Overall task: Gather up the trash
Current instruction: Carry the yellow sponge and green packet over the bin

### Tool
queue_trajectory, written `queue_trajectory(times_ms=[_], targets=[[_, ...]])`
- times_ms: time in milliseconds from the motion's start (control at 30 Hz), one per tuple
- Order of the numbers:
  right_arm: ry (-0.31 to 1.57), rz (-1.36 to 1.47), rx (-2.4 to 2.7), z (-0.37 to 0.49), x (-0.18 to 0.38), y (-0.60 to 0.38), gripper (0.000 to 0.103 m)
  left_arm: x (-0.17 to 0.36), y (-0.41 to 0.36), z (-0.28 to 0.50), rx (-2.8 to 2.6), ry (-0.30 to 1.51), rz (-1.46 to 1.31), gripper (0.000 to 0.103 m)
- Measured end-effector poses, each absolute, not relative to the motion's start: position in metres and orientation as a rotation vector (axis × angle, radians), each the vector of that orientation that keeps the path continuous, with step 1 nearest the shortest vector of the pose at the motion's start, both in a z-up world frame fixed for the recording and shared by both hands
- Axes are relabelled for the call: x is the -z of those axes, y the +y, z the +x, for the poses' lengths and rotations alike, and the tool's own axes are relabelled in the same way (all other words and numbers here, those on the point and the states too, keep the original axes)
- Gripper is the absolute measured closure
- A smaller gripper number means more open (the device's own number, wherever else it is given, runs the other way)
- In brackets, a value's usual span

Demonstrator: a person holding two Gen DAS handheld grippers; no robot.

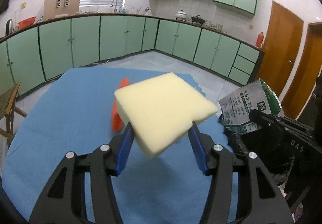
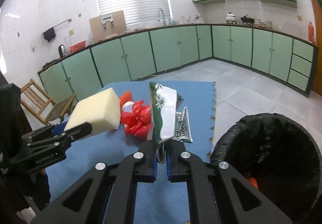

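My left gripper (image 1: 161,129) is shut on a pale yellow foam block (image 1: 164,111), which hangs tilted above the blue mat (image 1: 60,113). The same block (image 2: 96,115) shows at the left of the right wrist view, clamped in the left gripper (image 2: 78,129). My right gripper (image 2: 161,143) is shut on a green and white crumpled snack bag (image 2: 163,115), held upright above the mat (image 2: 199,99); the bag (image 1: 249,107) also appears at the right of the left wrist view. An orange object (image 1: 118,111) lies on the mat behind the block, beside a red plastic bag (image 2: 138,119).
A bin lined with a black bag (image 2: 267,155) stands low at the right, off the mat's edge, with something orange inside. Green cabinets (image 1: 112,37) ring the room. A wooden chair (image 2: 46,103) stands at the left, wooden doors (image 1: 281,47) at the right.
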State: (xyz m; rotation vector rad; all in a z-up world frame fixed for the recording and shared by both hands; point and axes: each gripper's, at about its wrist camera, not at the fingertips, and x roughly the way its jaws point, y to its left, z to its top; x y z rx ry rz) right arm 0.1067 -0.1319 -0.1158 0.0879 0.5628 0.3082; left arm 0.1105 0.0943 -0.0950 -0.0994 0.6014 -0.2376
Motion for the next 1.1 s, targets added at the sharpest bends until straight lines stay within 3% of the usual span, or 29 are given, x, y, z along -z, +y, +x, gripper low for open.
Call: queue_trajectory(times_ms=[500,1100], targets=[[0.516,0.146,-0.087,0.081,0.082,-0.223,0.096,0.068,-0.003,0.119,0.432,0.538,-0.054,0.051],[0.572,0.175,0.145,0.058,0.111,-0.329,0.096,0.109,-0.128,0.139,0.64,0.594,0.013,0.051]])
